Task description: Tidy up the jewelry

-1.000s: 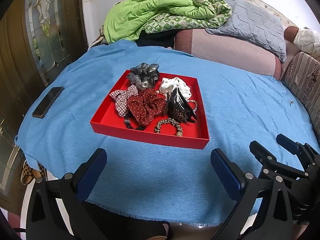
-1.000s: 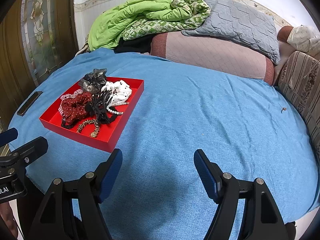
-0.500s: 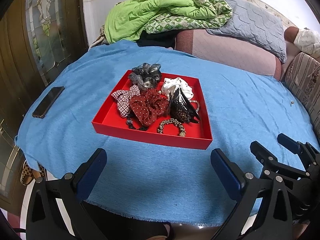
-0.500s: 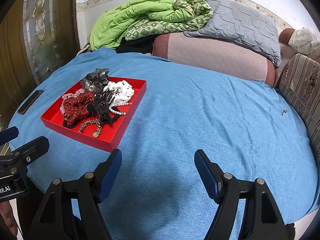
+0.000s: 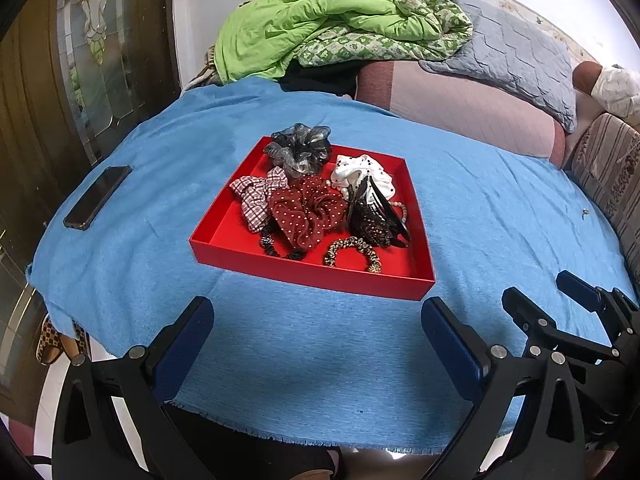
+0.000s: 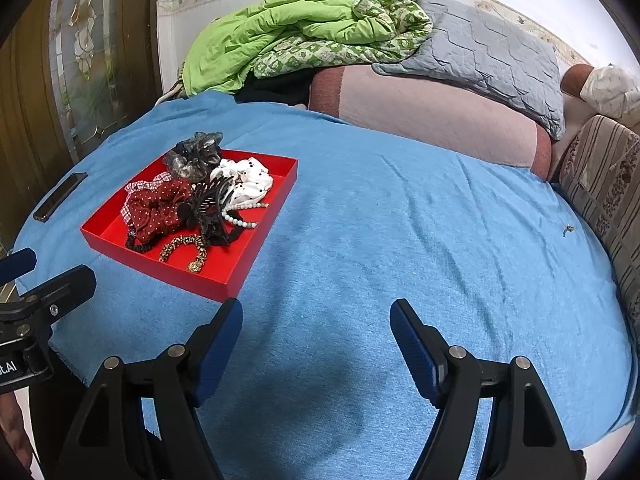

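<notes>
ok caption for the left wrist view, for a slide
Open left gripper faces a red cardboard tray of fabric scrunchies on a blue cloth.

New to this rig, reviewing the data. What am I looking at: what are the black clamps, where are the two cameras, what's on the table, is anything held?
No robot arm: a person holds one clamp-like gripper in each hand, each with a fisheye camera looking along its jaws. One picture is from the left gripper, the other from the right gripper. Both have jaws open, holding nothing. On the blue cloth sits a red tray of scrunchies, a black hair claw, a bead bracelet and a phone lies beside the tray.
</notes>
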A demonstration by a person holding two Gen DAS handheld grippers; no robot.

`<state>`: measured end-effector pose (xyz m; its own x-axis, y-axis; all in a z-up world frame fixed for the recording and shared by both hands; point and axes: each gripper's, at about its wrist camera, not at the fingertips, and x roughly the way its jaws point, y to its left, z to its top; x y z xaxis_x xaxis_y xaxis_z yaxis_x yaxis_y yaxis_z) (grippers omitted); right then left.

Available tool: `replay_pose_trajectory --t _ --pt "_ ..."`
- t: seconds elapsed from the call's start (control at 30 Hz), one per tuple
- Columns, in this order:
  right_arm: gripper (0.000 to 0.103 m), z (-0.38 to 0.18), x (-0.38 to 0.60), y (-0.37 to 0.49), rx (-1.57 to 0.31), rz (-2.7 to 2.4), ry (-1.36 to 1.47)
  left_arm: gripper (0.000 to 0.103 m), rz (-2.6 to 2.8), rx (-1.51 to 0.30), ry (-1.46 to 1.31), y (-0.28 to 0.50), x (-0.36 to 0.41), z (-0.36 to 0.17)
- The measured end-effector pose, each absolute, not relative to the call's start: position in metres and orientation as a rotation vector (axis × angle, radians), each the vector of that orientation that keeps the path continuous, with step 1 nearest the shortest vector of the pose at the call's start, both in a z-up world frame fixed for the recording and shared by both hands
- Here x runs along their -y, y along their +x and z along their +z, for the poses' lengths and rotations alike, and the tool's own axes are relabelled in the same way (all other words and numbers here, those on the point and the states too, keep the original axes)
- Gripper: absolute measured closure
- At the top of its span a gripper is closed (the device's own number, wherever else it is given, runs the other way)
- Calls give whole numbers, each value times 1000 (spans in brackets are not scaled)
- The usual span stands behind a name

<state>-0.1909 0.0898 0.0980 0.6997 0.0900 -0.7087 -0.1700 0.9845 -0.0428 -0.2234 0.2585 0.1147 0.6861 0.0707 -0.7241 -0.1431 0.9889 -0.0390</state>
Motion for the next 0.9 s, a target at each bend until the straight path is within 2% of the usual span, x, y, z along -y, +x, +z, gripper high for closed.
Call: replay_pose_trajectory --t 0.9 --pt "21 93 -100 -191 -802 192 -115 0 188 -808 -120 -223 -273 114"
